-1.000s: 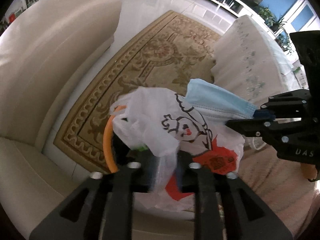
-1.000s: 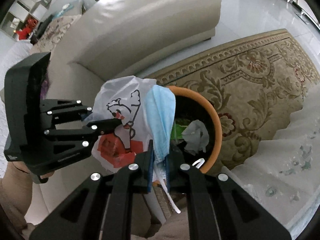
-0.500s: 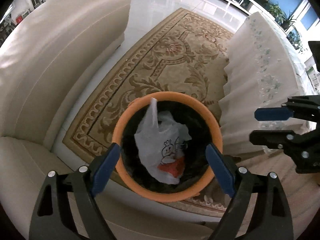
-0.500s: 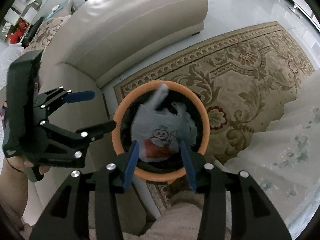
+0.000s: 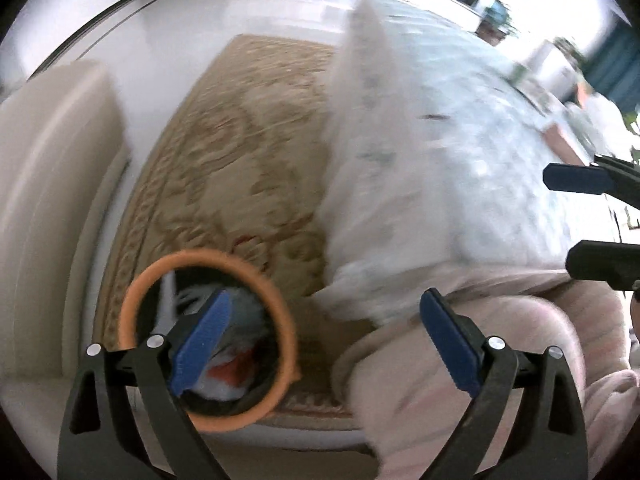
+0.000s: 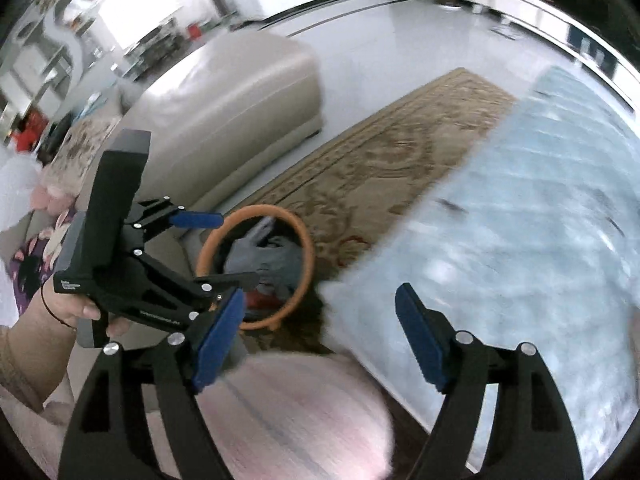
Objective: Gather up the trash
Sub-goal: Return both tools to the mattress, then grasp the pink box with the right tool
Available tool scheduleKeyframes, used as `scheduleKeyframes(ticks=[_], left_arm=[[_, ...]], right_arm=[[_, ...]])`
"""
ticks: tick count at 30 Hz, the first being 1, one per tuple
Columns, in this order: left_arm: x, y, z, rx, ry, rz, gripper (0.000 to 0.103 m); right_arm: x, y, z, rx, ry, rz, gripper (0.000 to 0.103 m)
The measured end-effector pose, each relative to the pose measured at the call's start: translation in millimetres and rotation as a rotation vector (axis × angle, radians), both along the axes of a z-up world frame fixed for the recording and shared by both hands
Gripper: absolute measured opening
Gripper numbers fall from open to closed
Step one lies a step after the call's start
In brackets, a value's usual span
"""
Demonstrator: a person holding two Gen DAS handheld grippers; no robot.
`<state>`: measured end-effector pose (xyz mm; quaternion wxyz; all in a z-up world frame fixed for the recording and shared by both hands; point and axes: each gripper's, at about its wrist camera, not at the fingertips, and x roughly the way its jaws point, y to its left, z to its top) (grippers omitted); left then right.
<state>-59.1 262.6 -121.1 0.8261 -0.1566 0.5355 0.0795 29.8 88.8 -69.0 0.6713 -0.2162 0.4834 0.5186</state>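
Note:
An orange-rimmed trash bin [image 5: 276,312] stands on the rug at the lower left of the left wrist view; it also shows in the right wrist view [image 6: 306,248]. A white plastic bag with red print [image 5: 236,372] lies inside it, also seen in the right wrist view [image 6: 272,264]. My left gripper [image 5: 324,344] is open and empty, above and right of the bin; it also shows in the right wrist view [image 6: 218,248]. My right gripper [image 6: 320,340] is open and empty; its fingers [image 5: 576,178] show at the right edge of the left wrist view. Both views are blurred.
A patterned beige rug [image 5: 248,152] covers the white floor. A cream sofa [image 6: 240,92] stands left of the bin. A table with a pale blue-white cloth [image 6: 540,220] is on the right. The person's pink-clad legs [image 5: 480,360] are below the grippers.
Both grippers opened and dropped the plastic bag and the blue mask into the bin. They have since swung up and to the right, away from the bin, toward the table.

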Motion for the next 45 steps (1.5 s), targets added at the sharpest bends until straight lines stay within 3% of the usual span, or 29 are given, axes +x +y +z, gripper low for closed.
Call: scheduleKeyframes(ticks=[11, 16, 29, 36, 37, 40, 43, 44, 45], left_arm=[[128, -148, 24, 0.033, -0.028, -0.304, 0.095], [184, -202, 29, 0.022, -0.043, -0.373, 0.095], [290, -271, 15, 0.097, -0.029, -0.492, 0.096], [313, -285, 4, 0.014, -0.06, -0.556, 0.089], [313, -287, 4, 0.002, -0.066, -0.562, 0.087], [315, -296, 3, -0.009, -0.069, -0.581, 0.072], [313, -302, 3, 0.054, -0.066, -0.58, 0.064], [311, -300, 5, 0.057, -0.072, -0.577, 0.054], [310, -298, 6, 0.052, -0.078, -0.57, 0.053]], right_arm=[[118, -173, 30, 0.017, -0.109, -0.279, 0.077], [165, -226, 25, -0.005, -0.123, -0.361, 0.077], [254, -307, -25, -0.068, -0.111, -0.449, 0.077], [261, -313, -45, -0.034, -0.045, -0.416, 0.076], [260, -312, -46, -0.023, -0.039, -0.412, 0.074], [259, -310, -48, -0.007, -0.023, -0.403, 0.045], [257, -310, -49, -0.016, -0.032, -0.414, 0.04], [256, -311, -47, -0.004, -0.039, -0.418, 0.027], [255, -313, -45, 0.004, -0.031, -0.426, 0.025]])
